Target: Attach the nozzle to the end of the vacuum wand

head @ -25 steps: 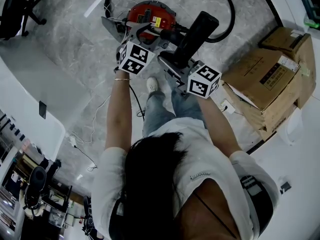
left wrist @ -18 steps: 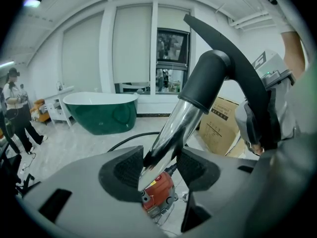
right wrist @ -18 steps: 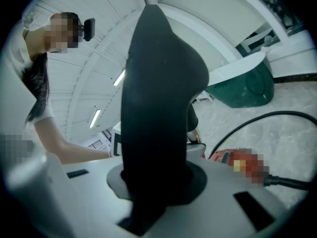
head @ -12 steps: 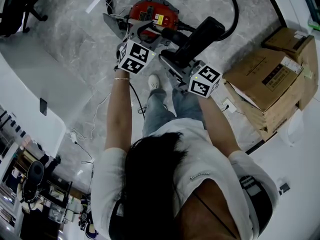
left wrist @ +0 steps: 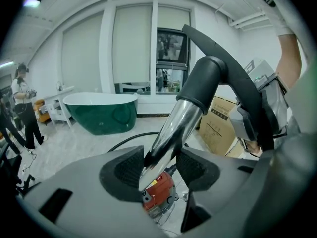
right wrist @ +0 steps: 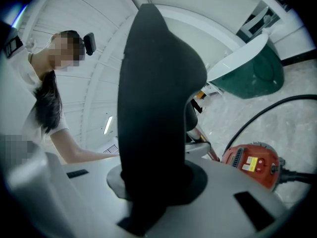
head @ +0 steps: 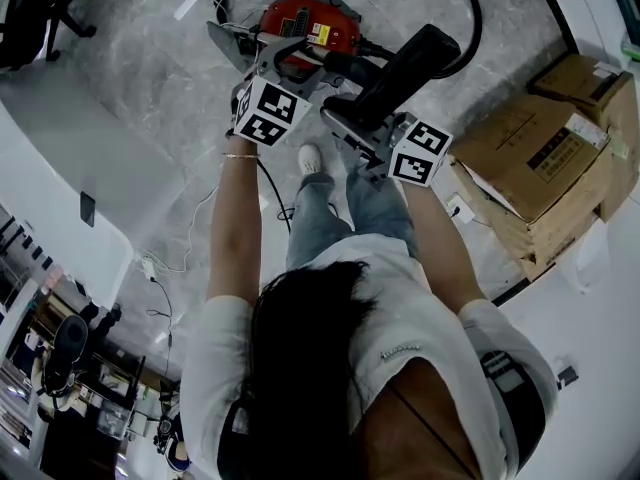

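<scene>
The person is standing over a grey marbled floor (head: 150, 78), holding both grippers out toward the upper middle of the head view. The left gripper (left wrist: 159, 167) is clamping the chrome vacuum wand (left wrist: 171, 133), its two dark pads pressing on either side of the tube, which is rising up and to the right in the left gripper view. The right gripper (right wrist: 148, 182) is squeezing the black nozzle (right wrist: 153, 108), whose broad dark body is filling the centre of the right gripper view. In the left gripper view the nozzle's round collar (left wrist: 205, 78) is sitting around the upper end of the wand, and in the head view the nozzle (head: 400, 68) is slanting toward the upper right. The red vacuum canister (head: 305, 23) is lying on the floor at the top of the head view, with a black hose (head: 470, 28) curving round it. Cardboard boxes (head: 530, 153) are resting at the right.
</scene>
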Demonstrator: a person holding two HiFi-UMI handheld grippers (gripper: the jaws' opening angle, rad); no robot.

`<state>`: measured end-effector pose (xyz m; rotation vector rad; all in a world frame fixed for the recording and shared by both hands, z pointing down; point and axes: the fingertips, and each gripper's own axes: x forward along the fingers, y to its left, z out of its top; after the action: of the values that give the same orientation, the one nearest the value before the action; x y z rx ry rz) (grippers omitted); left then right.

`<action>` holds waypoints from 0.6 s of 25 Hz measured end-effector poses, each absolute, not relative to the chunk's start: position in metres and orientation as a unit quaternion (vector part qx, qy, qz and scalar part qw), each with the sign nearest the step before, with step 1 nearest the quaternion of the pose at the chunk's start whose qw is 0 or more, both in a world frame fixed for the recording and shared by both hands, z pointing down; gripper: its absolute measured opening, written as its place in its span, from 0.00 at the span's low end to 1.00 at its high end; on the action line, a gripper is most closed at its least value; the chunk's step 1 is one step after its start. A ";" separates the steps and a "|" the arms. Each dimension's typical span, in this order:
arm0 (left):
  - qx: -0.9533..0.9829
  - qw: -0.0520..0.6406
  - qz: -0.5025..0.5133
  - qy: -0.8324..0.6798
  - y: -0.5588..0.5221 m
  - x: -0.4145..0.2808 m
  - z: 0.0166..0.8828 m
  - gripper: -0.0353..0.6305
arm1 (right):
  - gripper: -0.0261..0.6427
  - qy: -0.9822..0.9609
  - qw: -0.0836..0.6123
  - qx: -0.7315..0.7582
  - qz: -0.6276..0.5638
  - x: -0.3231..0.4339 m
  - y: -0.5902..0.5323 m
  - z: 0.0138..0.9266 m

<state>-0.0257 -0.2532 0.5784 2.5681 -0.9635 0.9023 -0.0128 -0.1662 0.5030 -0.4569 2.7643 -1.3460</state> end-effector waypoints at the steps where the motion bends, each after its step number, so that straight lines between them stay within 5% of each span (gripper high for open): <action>1: 0.882 0.128 0.310 -0.330 -0.253 -0.025 0.579 0.36 | 0.15 0.889 0.016 -0.148 -0.433 -0.013 -0.166 0.503; 15: 0.883 0.131 0.305 -0.332 -0.250 -0.042 0.572 0.36 | 0.14 0.913 -0.033 -0.127 -0.387 -0.031 -0.161 0.500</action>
<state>-0.0422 -0.2505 0.5719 2.5641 -0.9642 0.8855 -0.0314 -0.1609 0.4997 -0.4062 2.9295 -1.2406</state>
